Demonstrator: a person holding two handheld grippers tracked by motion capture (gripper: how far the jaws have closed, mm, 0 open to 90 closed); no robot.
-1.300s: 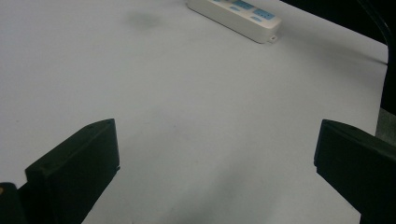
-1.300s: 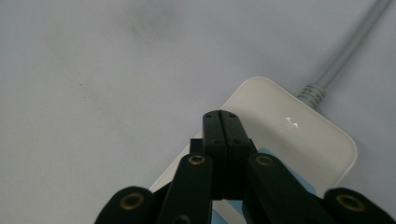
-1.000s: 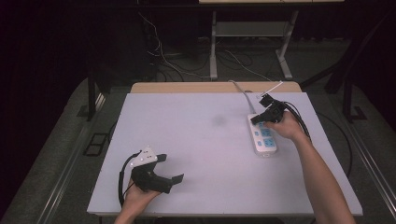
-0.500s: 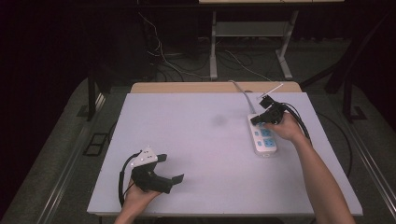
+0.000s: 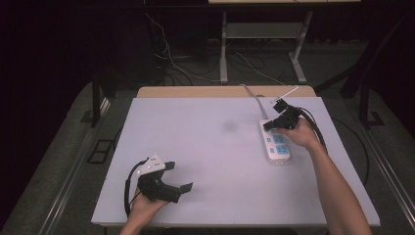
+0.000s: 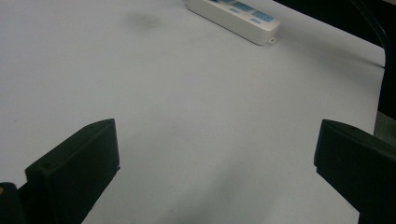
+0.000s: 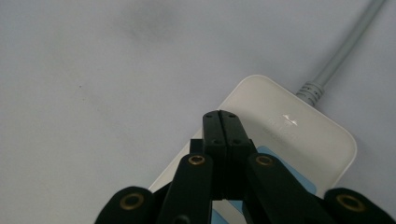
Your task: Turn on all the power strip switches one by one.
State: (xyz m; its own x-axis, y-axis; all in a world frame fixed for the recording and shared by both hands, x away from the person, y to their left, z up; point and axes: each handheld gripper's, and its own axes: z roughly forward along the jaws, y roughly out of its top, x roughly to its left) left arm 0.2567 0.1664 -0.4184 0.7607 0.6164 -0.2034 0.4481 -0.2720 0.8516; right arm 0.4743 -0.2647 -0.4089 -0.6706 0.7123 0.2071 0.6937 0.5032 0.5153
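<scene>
Left claw (image 5: pixel 177 188) agape; right claw (image 5: pixel 268 126) closed
</scene>
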